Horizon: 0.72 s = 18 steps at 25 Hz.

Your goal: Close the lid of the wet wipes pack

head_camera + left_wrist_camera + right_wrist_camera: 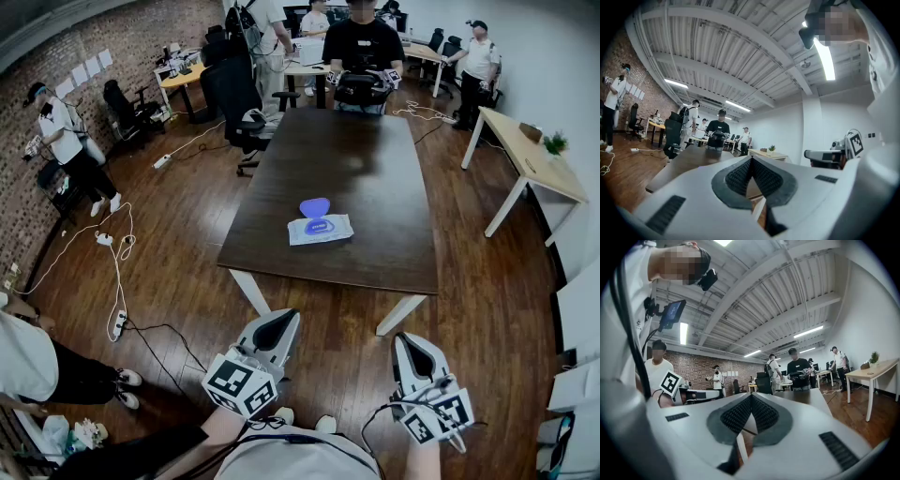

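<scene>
The white wet wipes pack [321, 229] lies flat near the front of the dark wooden table [375, 159]. Its blue lid [315, 206] stands flipped open on the far side. Both grippers are held low, well short of the table's near edge and apart from the pack. My left gripper [281, 321] has its jaws together with nothing between them, and its pads [740, 176] meet at the tips. My right gripper [406, 343] is likewise shut and empty, pads [764, 413] touching. Neither gripper view shows the pack; both look level across the tabletop.
A person [364, 42] holding grippers stands at the table's far end. A black office chair [239, 98] is at the far left corner, a light desk [525, 155] with a small plant at the right. Cables and a power strip [118, 323] lie on the floor at the left.
</scene>
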### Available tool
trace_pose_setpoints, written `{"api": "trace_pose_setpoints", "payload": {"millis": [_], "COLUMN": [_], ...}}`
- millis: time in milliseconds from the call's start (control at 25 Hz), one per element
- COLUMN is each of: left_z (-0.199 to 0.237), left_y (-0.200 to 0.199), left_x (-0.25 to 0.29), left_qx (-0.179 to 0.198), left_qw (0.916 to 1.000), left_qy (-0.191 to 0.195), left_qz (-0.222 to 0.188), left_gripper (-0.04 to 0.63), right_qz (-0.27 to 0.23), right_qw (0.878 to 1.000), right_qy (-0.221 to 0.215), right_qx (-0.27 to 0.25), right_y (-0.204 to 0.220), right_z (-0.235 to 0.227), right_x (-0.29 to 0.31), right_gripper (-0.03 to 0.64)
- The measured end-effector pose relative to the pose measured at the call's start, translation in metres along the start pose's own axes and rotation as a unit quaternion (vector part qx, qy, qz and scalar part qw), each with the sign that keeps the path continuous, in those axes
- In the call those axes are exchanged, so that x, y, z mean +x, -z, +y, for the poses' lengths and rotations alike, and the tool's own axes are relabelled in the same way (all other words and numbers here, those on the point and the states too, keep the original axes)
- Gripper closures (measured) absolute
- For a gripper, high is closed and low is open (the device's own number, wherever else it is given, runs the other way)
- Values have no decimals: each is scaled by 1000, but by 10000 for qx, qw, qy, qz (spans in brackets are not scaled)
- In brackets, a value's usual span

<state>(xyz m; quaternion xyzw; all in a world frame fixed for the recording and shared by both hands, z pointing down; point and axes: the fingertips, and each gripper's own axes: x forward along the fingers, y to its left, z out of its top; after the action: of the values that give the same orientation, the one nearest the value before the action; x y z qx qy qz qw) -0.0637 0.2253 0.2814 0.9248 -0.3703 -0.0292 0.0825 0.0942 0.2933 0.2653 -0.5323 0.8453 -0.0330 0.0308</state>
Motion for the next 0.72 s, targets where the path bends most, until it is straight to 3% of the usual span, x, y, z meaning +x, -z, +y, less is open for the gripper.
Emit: {"api": "trace_pose_setpoints", "payload": {"millis": [720], "left_z": [-32], "left_y": [8], "left_x": [8], "left_qx": [13], "left_qw": [9998], "left_qy": [-196], "left_qz": [-8], "left_gripper": [594], "right_qz": [48], "right_qw": [9995], "right_qy": [-287], "right_qx": [93], "right_y": [6], "right_z": [-17], "right_x": [-22], "right_gripper": [612]}}
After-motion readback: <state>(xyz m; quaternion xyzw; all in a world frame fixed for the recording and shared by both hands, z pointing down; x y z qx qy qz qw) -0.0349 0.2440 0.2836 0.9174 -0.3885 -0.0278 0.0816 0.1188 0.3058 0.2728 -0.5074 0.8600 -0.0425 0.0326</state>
